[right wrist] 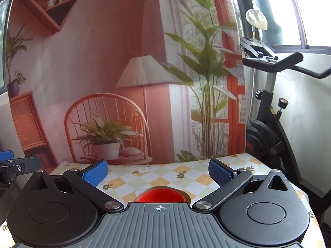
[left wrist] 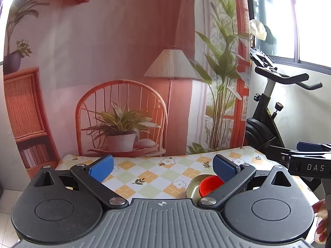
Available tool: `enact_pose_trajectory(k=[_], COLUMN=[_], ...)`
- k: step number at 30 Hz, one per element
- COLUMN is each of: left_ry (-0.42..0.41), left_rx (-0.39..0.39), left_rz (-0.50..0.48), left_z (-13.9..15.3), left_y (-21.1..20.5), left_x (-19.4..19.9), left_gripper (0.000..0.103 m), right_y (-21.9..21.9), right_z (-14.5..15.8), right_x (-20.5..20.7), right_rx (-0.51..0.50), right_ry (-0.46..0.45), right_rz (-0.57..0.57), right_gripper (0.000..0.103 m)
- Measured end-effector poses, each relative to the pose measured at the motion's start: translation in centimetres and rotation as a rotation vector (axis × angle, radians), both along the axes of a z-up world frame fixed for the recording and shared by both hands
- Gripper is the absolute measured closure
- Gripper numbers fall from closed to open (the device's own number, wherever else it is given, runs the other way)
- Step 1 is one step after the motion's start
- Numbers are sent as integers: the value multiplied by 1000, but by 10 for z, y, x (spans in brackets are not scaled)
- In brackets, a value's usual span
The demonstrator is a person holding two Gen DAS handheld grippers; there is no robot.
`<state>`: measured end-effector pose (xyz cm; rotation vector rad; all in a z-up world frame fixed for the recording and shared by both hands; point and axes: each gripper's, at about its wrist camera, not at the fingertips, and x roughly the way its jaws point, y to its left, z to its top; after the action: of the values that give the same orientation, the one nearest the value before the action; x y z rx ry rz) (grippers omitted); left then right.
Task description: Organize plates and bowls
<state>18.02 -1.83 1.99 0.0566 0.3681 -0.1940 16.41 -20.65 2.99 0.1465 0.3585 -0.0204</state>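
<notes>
A red bowl [left wrist: 209, 185] sits inside an olive-green plate [left wrist: 193, 186] on the checkered tablecloth, partly hidden behind my left gripper's right finger. My left gripper [left wrist: 163, 168] is open and empty, held above the table with the dishes to its right. In the right wrist view the red bowl [right wrist: 160, 195] lies just below and between the fingers, with a sliver of the green plate [right wrist: 187, 195] at its edge. My right gripper [right wrist: 158, 172] is open and holds nothing. The right gripper's arm [left wrist: 306, 161] shows at the left view's right edge.
The tablecloth [left wrist: 149, 175] with a flower pattern covers a small table against a printed backdrop [left wrist: 124, 82] of a chair and plants. An exercise bike [right wrist: 269, 124] stands to the right of the table. A person's hand [left wrist: 321, 223] is at the lower right.
</notes>
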Motion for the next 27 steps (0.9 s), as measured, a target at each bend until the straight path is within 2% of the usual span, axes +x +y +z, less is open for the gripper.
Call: enact_pose_trajectory(k=[6,16,22,27], left_ry=[-44,-124,-161,-154], left_rx=[18,-2,21,8], left_rz=[20,53,70,74], left_z=[20,52,63,68], left_y=[5,17,17,18], left_x=[-27,-67,-80,-81], left_gripper=[0,1,1,1], right_y=[6,18,22,24], right_z=[22,55,70,76], right_x=[-20,-54,-68,-71], right_rx=[1,-8,-13,-20], right_ry=[-31,-76,-102,-100], right_rz=[22,43,52,55], right_gripper=[0,0,0,0])
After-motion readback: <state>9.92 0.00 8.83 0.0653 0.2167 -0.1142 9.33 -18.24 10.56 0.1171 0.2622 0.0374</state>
